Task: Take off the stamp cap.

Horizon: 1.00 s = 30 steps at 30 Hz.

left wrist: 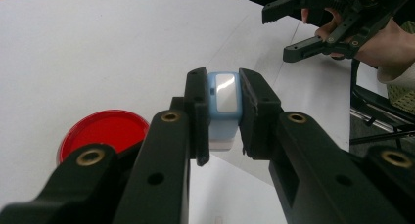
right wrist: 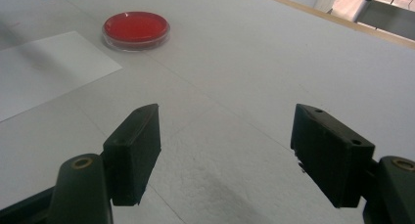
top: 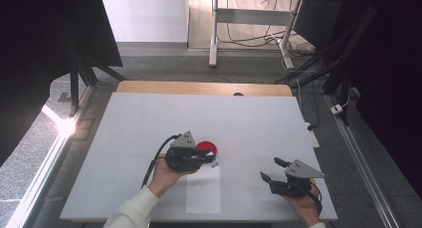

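Pinching is already done: the small light-blue plastic block with a shiny silver face (left wrist: 224, 98) is held between the two black jaws of the left gripper (left wrist: 224, 119), which are pressed onto its sides. In the high view the left gripper (top: 208, 160) is seen near the middle of the white table (top: 149, 118), and the block is kept up off the table top. Just beside it a round red dish with a clear rim (left wrist: 103, 131) is resting on the table, and nothing is seen inside it. A flat white paper sheet (top: 203, 193) is lying close to the near edge of the table, under and in front of the left gripper. The right gripper (right wrist: 226, 150) is held with its jaws spread wide, and nothing is between them; it is kept near the near right corner of the table (top: 274, 176), well apart from the block. So the picking up looks finished. What is probably left is for the block to be set down, perhaps in the red dish or on the paper sheet, and for the jaws to be let go. Which spot is meant cannot be told.
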### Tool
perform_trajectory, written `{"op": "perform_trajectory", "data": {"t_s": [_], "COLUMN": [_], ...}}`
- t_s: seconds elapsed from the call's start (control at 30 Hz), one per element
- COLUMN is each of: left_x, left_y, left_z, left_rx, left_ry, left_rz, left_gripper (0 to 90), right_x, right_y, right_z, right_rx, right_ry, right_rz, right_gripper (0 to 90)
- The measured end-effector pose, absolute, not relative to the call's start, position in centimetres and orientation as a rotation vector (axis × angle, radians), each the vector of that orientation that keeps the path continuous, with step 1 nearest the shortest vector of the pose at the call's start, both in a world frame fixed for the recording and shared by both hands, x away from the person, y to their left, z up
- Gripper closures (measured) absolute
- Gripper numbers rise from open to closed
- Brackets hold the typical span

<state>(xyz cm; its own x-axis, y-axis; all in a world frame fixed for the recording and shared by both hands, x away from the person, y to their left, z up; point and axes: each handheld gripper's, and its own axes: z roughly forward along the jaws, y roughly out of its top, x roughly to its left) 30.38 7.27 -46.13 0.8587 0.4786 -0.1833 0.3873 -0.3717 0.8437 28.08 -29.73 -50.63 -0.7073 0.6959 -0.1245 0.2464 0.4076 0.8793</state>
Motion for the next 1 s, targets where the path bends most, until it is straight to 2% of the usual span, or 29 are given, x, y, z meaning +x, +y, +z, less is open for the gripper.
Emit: {"op": "perform_trajectory", "data": {"t_s": [1.0], "left_x": [30.4], "left_y": [6.9], "left_z": [-46.0], "left_rx": [1.993], "left_ry": [0.624], "left_rz": [0.110], "left_gripper": [74.8], "right_x": [27.3], "right_y": [-25.8], "right_z": [-50.2], "right_rx": [0.789], "right_ry": [2.155], "right_rz": [1.271], "right_gripper": [28.2]}}
